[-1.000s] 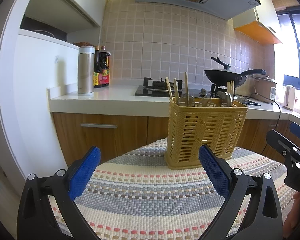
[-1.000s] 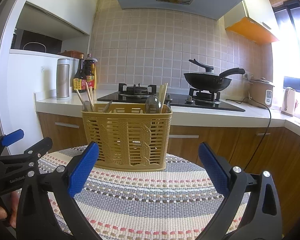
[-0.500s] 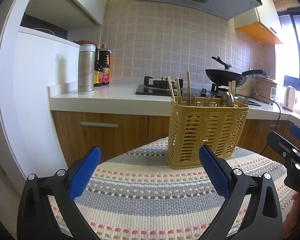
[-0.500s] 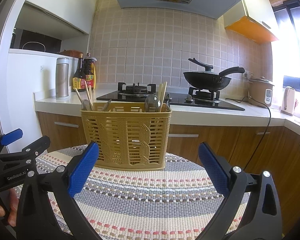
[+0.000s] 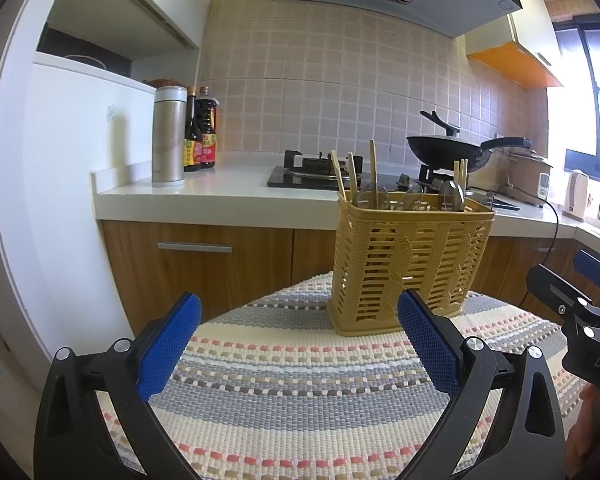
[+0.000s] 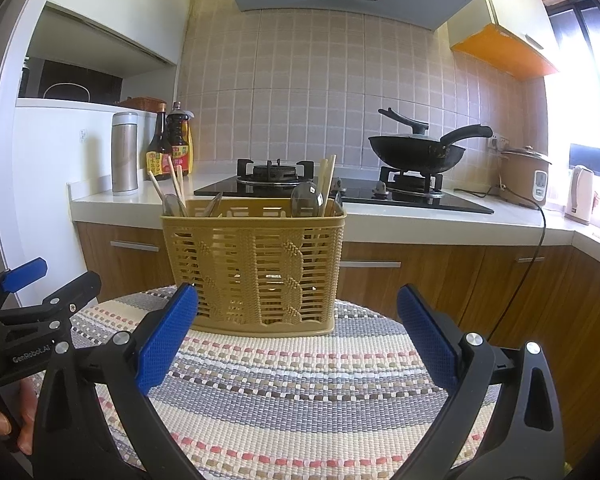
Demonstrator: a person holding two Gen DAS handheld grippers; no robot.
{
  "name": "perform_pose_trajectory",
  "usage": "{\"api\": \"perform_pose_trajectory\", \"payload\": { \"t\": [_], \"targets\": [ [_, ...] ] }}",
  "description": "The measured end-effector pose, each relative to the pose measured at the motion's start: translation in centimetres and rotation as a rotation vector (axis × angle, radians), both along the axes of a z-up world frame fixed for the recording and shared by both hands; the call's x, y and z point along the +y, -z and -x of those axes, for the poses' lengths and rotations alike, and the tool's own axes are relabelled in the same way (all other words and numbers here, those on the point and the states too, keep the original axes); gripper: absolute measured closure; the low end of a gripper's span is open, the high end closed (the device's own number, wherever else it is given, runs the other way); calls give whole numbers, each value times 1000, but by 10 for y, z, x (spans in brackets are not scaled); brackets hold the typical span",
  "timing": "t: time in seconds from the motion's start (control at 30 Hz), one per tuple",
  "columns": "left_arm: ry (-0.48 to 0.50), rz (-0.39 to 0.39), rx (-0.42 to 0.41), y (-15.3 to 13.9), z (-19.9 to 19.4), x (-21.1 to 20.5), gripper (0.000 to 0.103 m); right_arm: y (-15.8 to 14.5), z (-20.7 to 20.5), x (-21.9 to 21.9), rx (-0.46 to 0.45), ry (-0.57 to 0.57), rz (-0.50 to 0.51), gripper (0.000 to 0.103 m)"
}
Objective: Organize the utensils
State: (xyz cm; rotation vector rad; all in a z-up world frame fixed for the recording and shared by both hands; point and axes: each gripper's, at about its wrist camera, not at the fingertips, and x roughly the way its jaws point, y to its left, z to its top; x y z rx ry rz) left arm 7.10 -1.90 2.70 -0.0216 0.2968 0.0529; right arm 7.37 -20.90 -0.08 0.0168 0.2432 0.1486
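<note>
Yellow slotted basket upright on the striped mat, just beyond both tongs. Chopsticks and spoons standing inside, tops poking above the rim. Left tongs spread wide, empty, basket ahead and slightly right of them. Right tongs likewise spread, nothing between, basket nearly centred ahead. No loose utensils visible on the mat, so sorting probably near done or about to start from the basket. Risks: light basket likely to tip or slide if nudged at the rim; thin chopsticks prone to slipping or dragging neighbours out when pinched.
</note>
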Motion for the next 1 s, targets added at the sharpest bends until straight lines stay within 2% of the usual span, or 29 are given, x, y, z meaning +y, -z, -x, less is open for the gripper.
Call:
{"api": "perform_pose_trajectory", "payload": {
  "t": [1.0],
  "targets": [
    [13,-10,-3,-1,0,-6,8,2,-1,3,9,-14,10,8]
  ]
}}
